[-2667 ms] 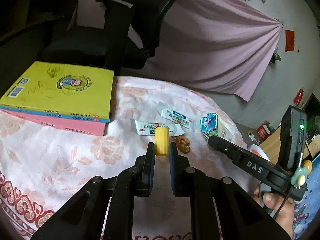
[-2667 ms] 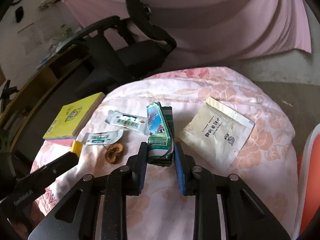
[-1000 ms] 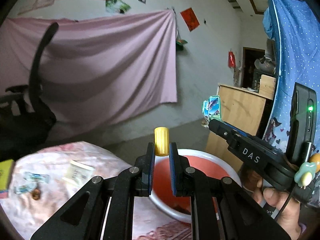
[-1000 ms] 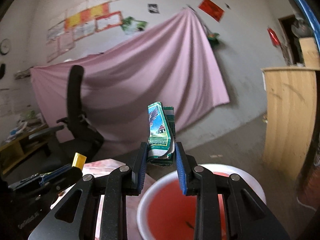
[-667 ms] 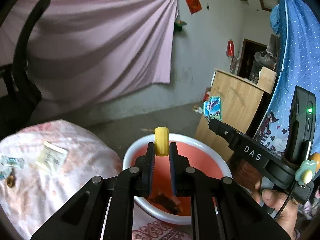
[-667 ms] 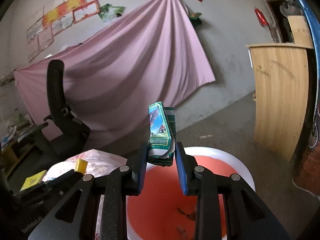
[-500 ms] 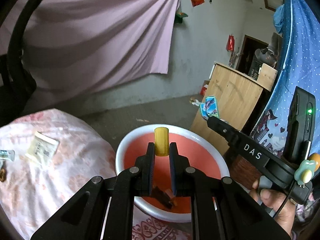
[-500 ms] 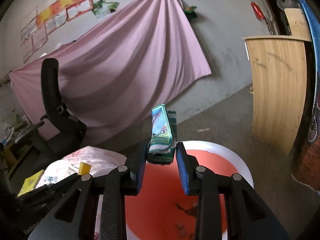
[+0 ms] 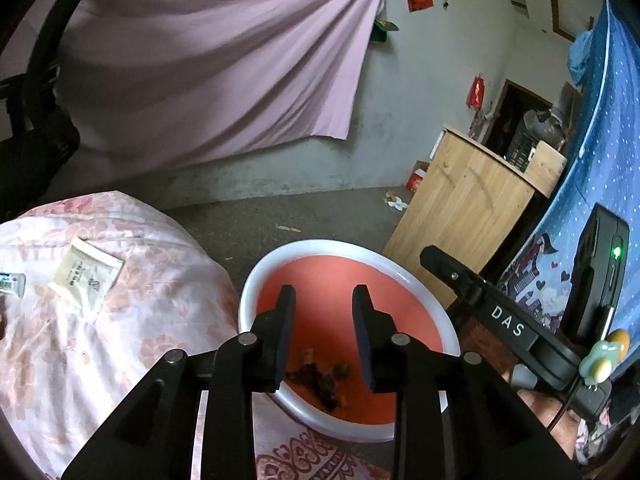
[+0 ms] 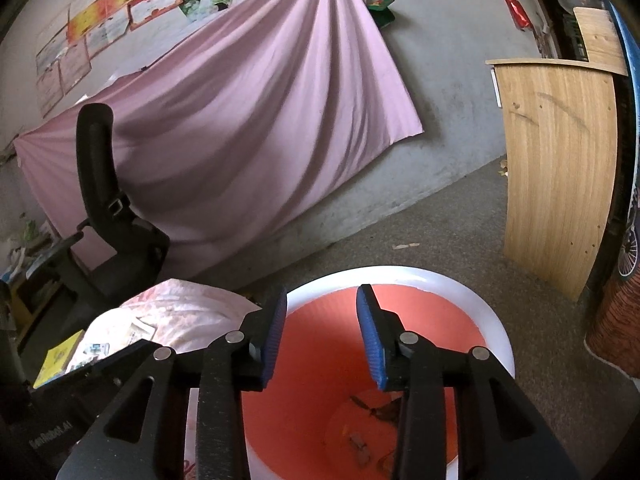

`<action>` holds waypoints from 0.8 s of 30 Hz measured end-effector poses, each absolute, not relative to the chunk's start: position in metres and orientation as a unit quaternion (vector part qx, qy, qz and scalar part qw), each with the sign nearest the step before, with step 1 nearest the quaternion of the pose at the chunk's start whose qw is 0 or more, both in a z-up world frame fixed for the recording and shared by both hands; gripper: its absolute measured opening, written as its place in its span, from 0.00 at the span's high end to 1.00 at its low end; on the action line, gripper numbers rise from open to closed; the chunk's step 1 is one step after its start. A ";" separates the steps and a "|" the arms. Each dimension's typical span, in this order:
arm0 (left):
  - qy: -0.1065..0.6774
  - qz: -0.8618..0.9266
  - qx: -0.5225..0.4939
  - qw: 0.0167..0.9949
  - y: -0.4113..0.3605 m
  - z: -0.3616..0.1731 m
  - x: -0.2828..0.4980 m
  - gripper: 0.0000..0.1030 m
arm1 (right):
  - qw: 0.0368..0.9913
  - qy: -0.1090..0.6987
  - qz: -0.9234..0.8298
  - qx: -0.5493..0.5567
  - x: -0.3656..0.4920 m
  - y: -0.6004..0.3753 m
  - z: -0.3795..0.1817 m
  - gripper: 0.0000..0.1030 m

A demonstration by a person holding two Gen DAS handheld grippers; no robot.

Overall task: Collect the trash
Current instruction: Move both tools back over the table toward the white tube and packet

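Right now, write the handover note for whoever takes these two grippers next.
Left gripper: open, empty, jaws just opened over the red basin.
Right gripper: open, empty, jaws just opened over the same basin.
Done: brown scraps lie in the basin.
Left: cream packet and a small white wrapper lie on the floral cloth.

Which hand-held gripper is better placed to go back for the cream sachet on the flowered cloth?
Probably the left. Both jaws stand open and empty over the basin, but the cream sachet lies plainly in the left hand-held gripper view. The right hand-held gripper sits farther from the cloth.
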State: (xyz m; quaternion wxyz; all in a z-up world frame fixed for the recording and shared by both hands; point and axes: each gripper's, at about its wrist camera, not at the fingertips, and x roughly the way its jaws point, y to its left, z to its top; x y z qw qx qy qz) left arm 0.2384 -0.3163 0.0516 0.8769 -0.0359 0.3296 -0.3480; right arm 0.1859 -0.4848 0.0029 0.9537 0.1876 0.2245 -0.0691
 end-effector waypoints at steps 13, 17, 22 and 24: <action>0.245 -0.235 -0.063 0.938 -0.224 0.081 0.226 0.54 | 0.975 0.154 -0.038 0.158 0.182 -0.445 0.027 0.48; 0.219 -0.204 -0.069 0.952 -0.192 0.086 0.218 0.44 | 0.982 0.122 -0.018 0.144 0.181 -0.420 0.035 0.25; 0.188 -0.165 -0.083 0.965 -0.148 0.086 0.210 0.12 | 0.989 0.081 0.009 0.126 0.181 -0.391 0.045 0.15; 0.172 -0.146 -0.097 0.970 -0.129 0.085 0.206 0.06 | 0.990 0.071 0.018 0.121 0.181 -0.381 0.047 0.01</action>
